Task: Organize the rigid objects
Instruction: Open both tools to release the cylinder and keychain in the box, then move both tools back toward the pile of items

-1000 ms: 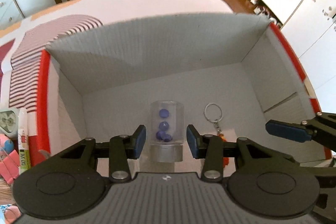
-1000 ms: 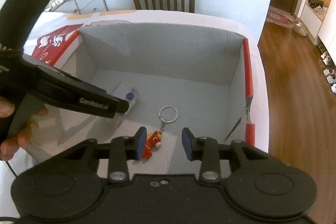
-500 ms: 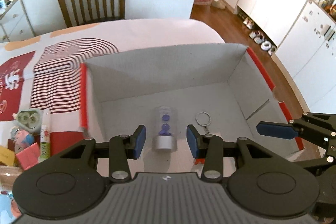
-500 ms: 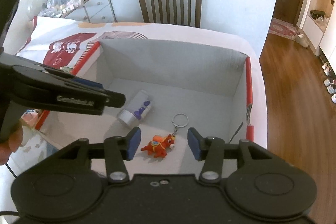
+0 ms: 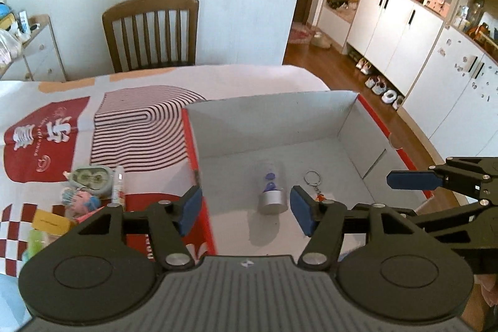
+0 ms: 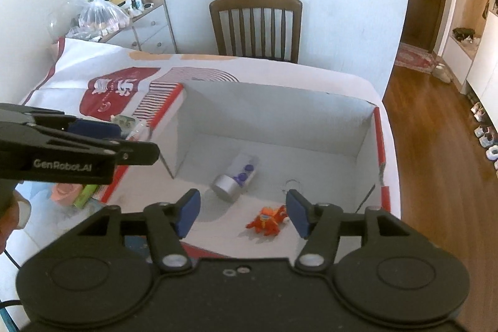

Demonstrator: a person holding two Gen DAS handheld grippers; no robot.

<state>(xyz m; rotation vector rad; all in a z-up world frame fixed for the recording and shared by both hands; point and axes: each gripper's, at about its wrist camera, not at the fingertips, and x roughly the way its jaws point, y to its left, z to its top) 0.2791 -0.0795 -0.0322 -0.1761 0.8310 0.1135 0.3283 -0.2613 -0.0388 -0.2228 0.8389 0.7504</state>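
Note:
An open cardboard box (image 5: 274, 114) with grey inside and red rim stands on the table; it also shows in the right wrist view (image 6: 280, 111). Inside lie a clear tube with purple pieces and a silver cap (image 5: 271, 188) (image 6: 235, 177) and an orange toy keychain (image 6: 268, 218) with a ring (image 5: 312, 177). My left gripper (image 5: 246, 212) is open and empty, high above the box's near edge. My right gripper (image 6: 242, 212) is open and empty, above the box's near right part.
Small items lie on the tablecloth left of the box: a green heart-shaped case (image 5: 90, 178), a white tube (image 5: 117, 185), a pink toy (image 5: 79, 198), a yellow block (image 5: 49, 223). A wooden chair (image 5: 151, 33) stands behind the table. Cabinets (image 5: 404, 30) and wooden floor lie right.
Both grippers have risen and pulled back from the box, and their jaws have opened wider. The tube and keychain stay lying in the box.

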